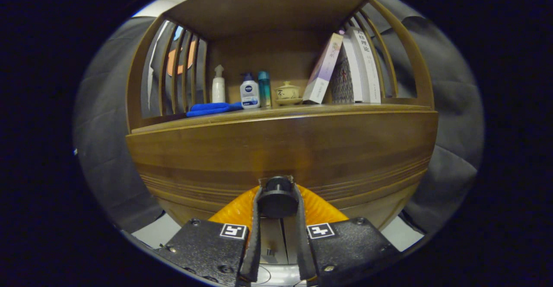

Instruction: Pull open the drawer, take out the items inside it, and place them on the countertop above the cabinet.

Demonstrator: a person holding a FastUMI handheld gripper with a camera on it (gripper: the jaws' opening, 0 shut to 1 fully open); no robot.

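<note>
- Your tongs [277,198] are clenched on the drawer knob [276,190]: one finger presses each side of the dark round knob, which sits right between the fingertips.
- The knob is fixed to the drawer front [281,148], a wide brown wooden panel with grooved lines along its lower part, and it stands close before you.
- You cannot tell from here whether the drawer is pulled out at all; its inside is hidden, so the items in it cannot be seen.
- Directly above the drawer front runs the counter [328,109], the wooden top of the cabinet, set under a shelf-like hood with slatted sides.
- On the counter, starting at the slatted side by the cloth, you have a folded blue cloth [211,108] at the front edge, a white pump bottle [218,86] behind it, then a white bottle with a blue cap [249,91], and a teal bottle [264,89] just beside that.
- Next comes a small lidded cup on a saucer [287,93].
- Beyond the cup, a few books [356,68] lean against the slats at the far end, the nearest one tilted [323,70].
</note>
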